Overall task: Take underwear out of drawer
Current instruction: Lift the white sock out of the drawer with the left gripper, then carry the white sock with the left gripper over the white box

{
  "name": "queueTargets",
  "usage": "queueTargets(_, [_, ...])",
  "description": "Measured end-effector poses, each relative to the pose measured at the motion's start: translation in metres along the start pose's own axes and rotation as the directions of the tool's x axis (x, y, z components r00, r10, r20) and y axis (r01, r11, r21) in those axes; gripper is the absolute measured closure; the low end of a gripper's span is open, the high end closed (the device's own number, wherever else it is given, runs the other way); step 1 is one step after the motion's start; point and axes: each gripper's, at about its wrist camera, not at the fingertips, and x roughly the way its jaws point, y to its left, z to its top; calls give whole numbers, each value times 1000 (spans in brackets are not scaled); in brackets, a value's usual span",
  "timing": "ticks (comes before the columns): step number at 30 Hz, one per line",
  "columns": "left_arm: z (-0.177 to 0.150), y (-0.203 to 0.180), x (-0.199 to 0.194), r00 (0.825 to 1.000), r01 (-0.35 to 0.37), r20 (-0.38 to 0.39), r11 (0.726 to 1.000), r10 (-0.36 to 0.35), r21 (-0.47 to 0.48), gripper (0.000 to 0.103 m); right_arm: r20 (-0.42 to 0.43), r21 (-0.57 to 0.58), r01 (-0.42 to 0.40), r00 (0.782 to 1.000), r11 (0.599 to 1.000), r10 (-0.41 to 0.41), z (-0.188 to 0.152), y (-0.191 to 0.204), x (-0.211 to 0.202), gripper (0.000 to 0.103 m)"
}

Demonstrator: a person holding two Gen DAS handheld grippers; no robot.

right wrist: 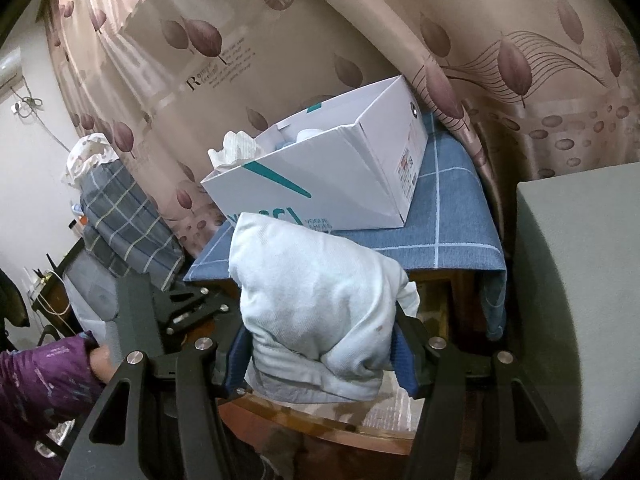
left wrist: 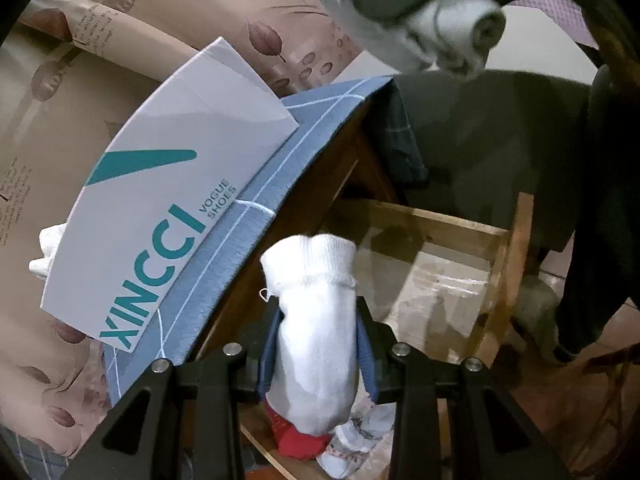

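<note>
My left gripper (left wrist: 318, 344) is shut on a rolled white garment (left wrist: 316, 320) and holds it upright over the open wooden drawer (left wrist: 436, 224). More clothes, red (left wrist: 298, 442) and pale patterned (left wrist: 352, 440), lie in the drawer below it. My right gripper (right wrist: 320, 344) is shut on a pale blue folded underwear piece (right wrist: 312, 300), held above the drawer front (right wrist: 320, 424) and in front of the nightstand. In the left wrist view the right gripper with its pale bundle (left wrist: 452, 32) shows blurred at the top.
A white XINCCI shoe box (right wrist: 320, 184) with white cloth inside sits on the blue checked cloth (right wrist: 452, 232) covering the nightstand; it also shows in the left wrist view (left wrist: 168, 184). A leaf-print curtain (right wrist: 360, 32) hangs behind. A grey mattress edge (right wrist: 580, 280) is at right.
</note>
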Motion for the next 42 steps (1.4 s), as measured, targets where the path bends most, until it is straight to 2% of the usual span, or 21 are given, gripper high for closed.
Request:
queueTargets(22, [14,13,-48,997,-34,65,998,38,-50,69,-19,-42,30,999,999,-31,-4,7,4,47])
queueTargets(32, [16,32,-74,996,-19,88,990,32,-143,69,-36,-82,41,998,996,-44,-5,13,8,47])
queueTargets(42, [17,60,-100,995,1,96,968,24,-251,68,-44,-106,40,998,994,-45,-7,17,10,47])
